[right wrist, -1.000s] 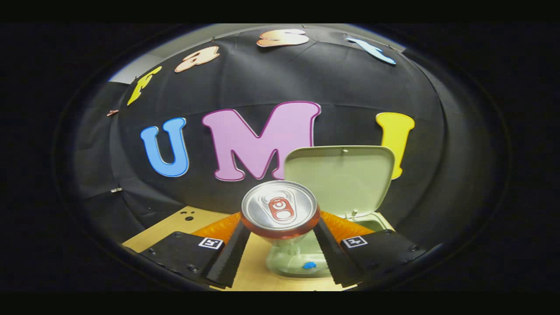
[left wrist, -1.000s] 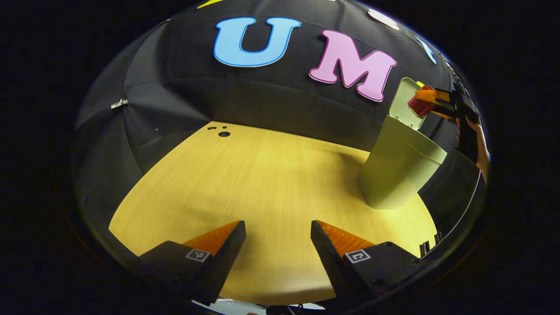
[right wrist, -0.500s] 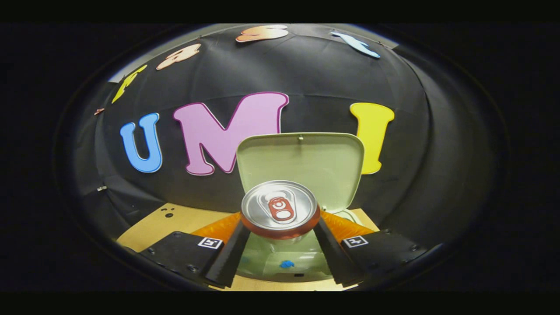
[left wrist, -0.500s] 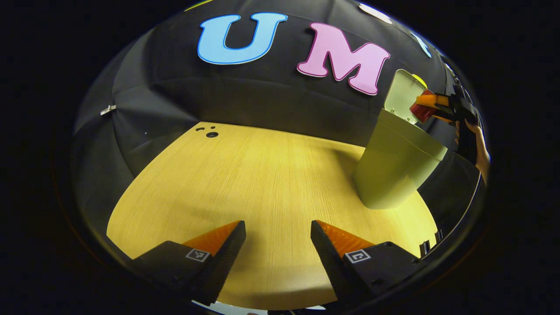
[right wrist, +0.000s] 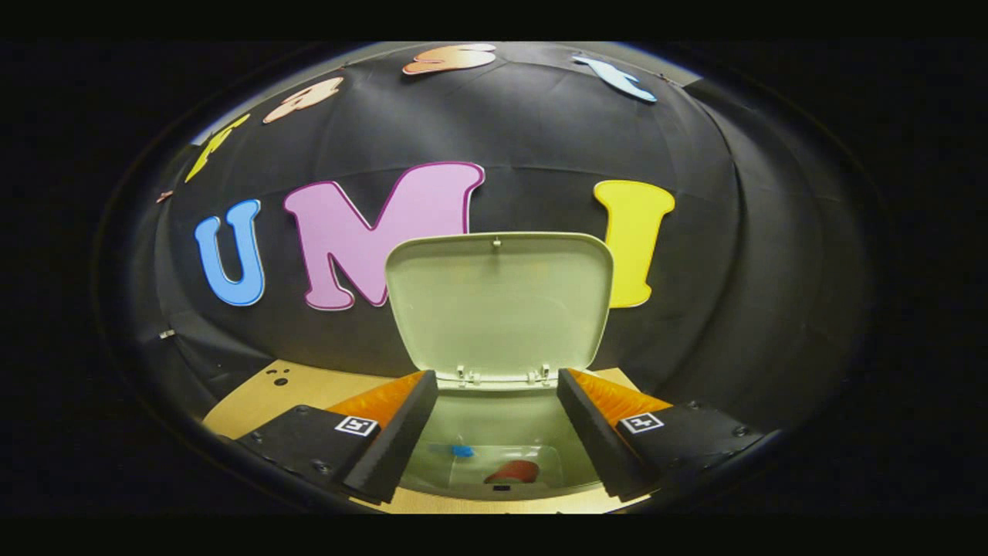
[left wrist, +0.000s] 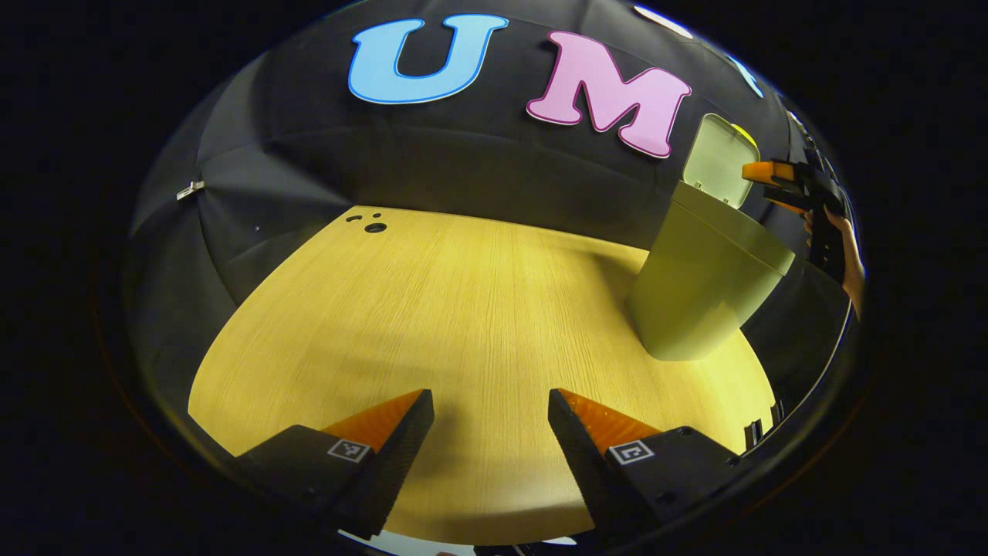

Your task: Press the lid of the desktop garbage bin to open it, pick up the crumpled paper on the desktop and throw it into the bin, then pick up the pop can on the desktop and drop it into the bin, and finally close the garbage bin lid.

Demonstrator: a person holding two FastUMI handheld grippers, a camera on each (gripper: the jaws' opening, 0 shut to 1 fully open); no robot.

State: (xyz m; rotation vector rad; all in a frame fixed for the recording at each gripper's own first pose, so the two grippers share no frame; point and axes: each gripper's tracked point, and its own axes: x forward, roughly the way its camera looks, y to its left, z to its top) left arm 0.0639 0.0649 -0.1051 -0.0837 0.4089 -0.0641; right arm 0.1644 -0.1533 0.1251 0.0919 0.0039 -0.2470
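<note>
Change: pop can (right wrist: 515, 471) released since half a second ago, now lying in bin (right wrist: 494, 432).
Right tool (right wrist: 494, 421): jaws apart, empty, above bin.
Left tool (left wrist: 490, 448): spread, empty, over tabletop (left wrist: 463, 309).
Next: lid (right wrist: 499, 305) to be pushed down from its top edge, gently.

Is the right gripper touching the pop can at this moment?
Apart. In the right gripper view, the right gripper has its jaws spread with nothing between them, and the pop can lies far below at the bottom of the open bin.
</note>
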